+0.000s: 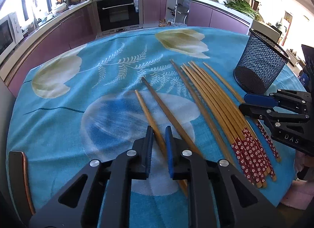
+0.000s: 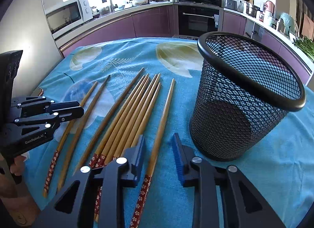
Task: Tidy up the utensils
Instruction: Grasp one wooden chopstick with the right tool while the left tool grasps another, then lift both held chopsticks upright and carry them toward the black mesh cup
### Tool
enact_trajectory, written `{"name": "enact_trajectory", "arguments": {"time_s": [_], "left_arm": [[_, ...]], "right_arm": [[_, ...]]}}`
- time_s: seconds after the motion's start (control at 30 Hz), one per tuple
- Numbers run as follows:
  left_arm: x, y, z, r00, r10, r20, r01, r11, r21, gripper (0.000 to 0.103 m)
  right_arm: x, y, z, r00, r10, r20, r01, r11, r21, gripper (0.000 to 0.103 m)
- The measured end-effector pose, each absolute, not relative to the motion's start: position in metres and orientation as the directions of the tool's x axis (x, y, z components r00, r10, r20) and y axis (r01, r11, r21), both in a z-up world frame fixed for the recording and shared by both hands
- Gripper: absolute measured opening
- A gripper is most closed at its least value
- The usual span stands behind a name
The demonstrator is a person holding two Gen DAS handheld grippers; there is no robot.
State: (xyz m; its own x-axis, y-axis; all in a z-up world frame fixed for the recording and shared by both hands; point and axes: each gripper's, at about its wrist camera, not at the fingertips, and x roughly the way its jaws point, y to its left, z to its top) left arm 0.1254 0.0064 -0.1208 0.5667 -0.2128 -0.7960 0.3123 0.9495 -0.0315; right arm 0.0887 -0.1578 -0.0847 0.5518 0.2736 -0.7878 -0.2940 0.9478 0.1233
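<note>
Your left gripper (image 1: 159, 141) sits lowest in its own view, at 6 o'clock. Its blue-padded fingers are clenched on a plain wooden chopstick (image 1: 146, 112), which runs from between the pads toward 11 o'clock. Just beside it, at 1 o'clock from the pads, a darker chopstick (image 1: 162, 106) lies on the cloth along nearly the same line, passing under the right-hand finger.

Your right gripper (image 2: 159, 149) is likewise at 6 o'clock in its view. Its fingers are released: they straddle a single chopstick (image 2: 164, 114) with a red flowered handle, and bare cloth shows between the stick and the right-hand pad. That chopstick points toward 12 o'clock, its handle end passing under the gripper.

Further out, at 10 o'clock from the right fingers, a bundle of chopsticks (image 2: 127, 114) lies side by side, touching one another, red flowered ends toward you. Beyond them, at 9 o'clock, your left gripper shows again with a hand (image 2: 15, 165) behind it.

At 2 o'clock from the right fingers a black mesh cup (image 2: 235, 110) stands upright, near the lone chopstick but apart from it, with no chopsticks in it.

Everything rests on a surface covered by a blue flowered cloth (image 1: 58, 119). Kitchen cabinets (image 1: 151, 7) and an oven (image 1: 117, 11) run along 12 o'clock.
</note>
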Motion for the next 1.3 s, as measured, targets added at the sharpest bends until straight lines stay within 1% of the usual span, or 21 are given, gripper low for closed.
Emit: {"name": "enact_trajectory", "arguments": {"time_s": [0.03, 0.2, 0.3, 0.43, 0.57, 0.8, 0.83, 0.93, 1.03, 1.1, 1.17, 1.2, 1.23, 1.3], "left_arm": [[0.124, 0.006, -0.121, 0.567, -0.218, -0.795, 0.308, 0.951, -0.041, 0.010], [0.119, 0.009, -0.120, 0.578, -0.214, -0.787, 0.277, 0.959, -0.057, 0.007], [0.114, 0.015, -0.116, 0.581, -0.225, -0.782, 0.269, 0.960, -0.077, 0.007], [0.106, 0.014, -0.109, 0.577, -0.281, -0.767, 0.308, 0.944, -0.114, 0.007], [0.100, 0.003, -0.106, 0.565, -0.327, -0.757, 0.372, 0.920, -0.119, 0.007], [0.098, -0.010, -0.114, 0.531, -0.327, -0.782, 0.427, 0.900, -0.087, 0.008], [0.098, -0.010, -0.113, 0.531, -0.324, -0.783, 0.431, 0.899, -0.079, 0.011], [0.098, -0.007, -0.114, 0.536, -0.300, -0.789, 0.429, 0.902, -0.051, 0.013], [0.099, -0.003, -0.115, 0.527, -0.301, -0.794, 0.439, 0.897, -0.049, 0.019], [0.101, 0.000, -0.116, 0.517, -0.316, -0.796, 0.446, 0.893, -0.066, 0.020], [0.104, 0.004, -0.117, 0.503, -0.335, -0.797, 0.448, 0.889, -0.091, 0.020], [0.104, 0.005, -0.117, 0.500, -0.339, -0.797, 0.448, 0.889, -0.097, 0.020], [0.104, 0.005, -0.117, 0.499, -0.339, -0.798, 0.449, 0.888, -0.097, 0.020], [0.102, 0.005, -0.117, 0.499, -0.336, -0.799, 0.454, 0.887, -0.090, 0.019]], "right_arm": [[0.089, -0.159, -0.085, 0.547, 0.285, -0.787, -0.291, 0.946, 0.140, 0.010], [0.088, -0.164, -0.085, 0.555, 0.309, -0.773, -0.269, 0.945, 0.185, 0.006], [0.083, -0.168, -0.080, 0.570, 0.329, -0.753, -0.276, 0.940, 0.202, 0.006], [0.075, -0.168, -0.072, 0.567, 0.382, -0.730, -0.341, 0.915, 0.214, 0.006], [0.073, -0.159, -0.073, 0.534, 0.387, -0.752, -0.390, 0.902, 0.187, 0.006], [0.072, -0.154, -0.082, 0.491, 0.358, -0.794, -0.411, 0.899, 0.151, 0.008], [0.073, -0.154, -0.082, 0.491, 0.353, -0.796, -0.410, 0.900, 0.146, 0.008], [0.077, -0.151, -0.083, 0.487, 0.349, -0.801, -0.416, 0.899, 0.140, 0.012], [0.080, -0.150, -0.084, 0.489, 0.344, -0.802, -0.415, 0.900, 0.133, 0.015], [0.082, -0.150, -0.085, 0.490, 0.345, -0.800, -0.416, 0.900, 0.133, 0.015], [0.082, -0.152, -0.085, 0.490, 0.349, -0.798, -0.416, 0.899, 0.138, 0.014], [0.083, -0.153, -0.085, 0.491, 0.350, -0.798, -0.414, 0.900, 0.140, 0.013], [0.083, -0.153, -0.085, 0.493, 0.350, -0.797, -0.411, 0.901, 0.141, 0.009], [0.082, -0.154, -0.084, 0.496, 0.362, -0.789, -0.407, 0.900, 0.157, 0.006]]}}
